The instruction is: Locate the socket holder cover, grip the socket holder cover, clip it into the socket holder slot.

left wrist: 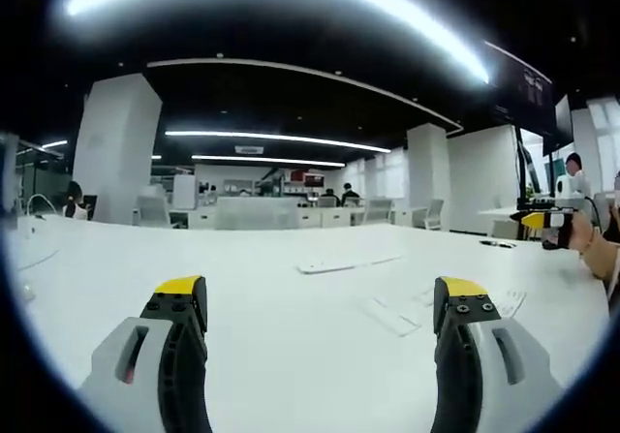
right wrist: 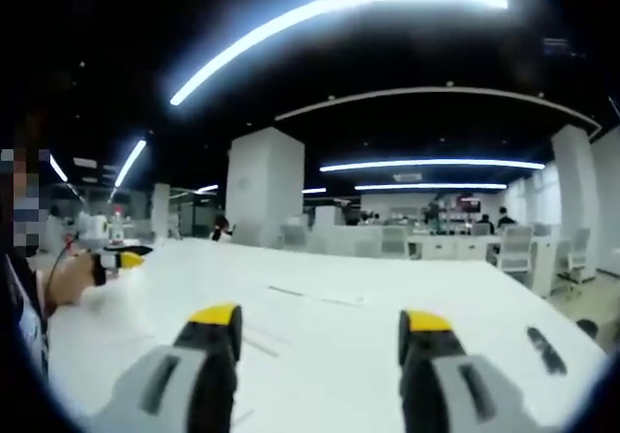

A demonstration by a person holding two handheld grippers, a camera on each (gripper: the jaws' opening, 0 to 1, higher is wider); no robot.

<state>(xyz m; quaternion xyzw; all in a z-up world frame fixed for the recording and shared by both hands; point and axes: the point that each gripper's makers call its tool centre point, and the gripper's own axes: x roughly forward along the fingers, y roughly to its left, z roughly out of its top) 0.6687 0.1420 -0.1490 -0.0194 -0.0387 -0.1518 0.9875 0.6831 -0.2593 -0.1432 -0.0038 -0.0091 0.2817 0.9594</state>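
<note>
Risk lies in reaching blind: your left hand-held gripper (left wrist: 320, 302) and right hand-held gripper (right wrist: 316, 331) both hover spread and empty above the white counter (left wrist: 271, 297), where pale flat strips (left wrist: 349, 262) too blurred to identify may include the socket holder cover.

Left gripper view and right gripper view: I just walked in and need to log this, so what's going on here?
A person holds two grippers above a white table in an open office. The left gripper and the right gripper are both open and hold nothing. A few flat white pieces lie on the table ahead; whether any is the socket holder cover is too unclear to tell. Nothing is gripped yet, so the task looks to be at its start.
</note>
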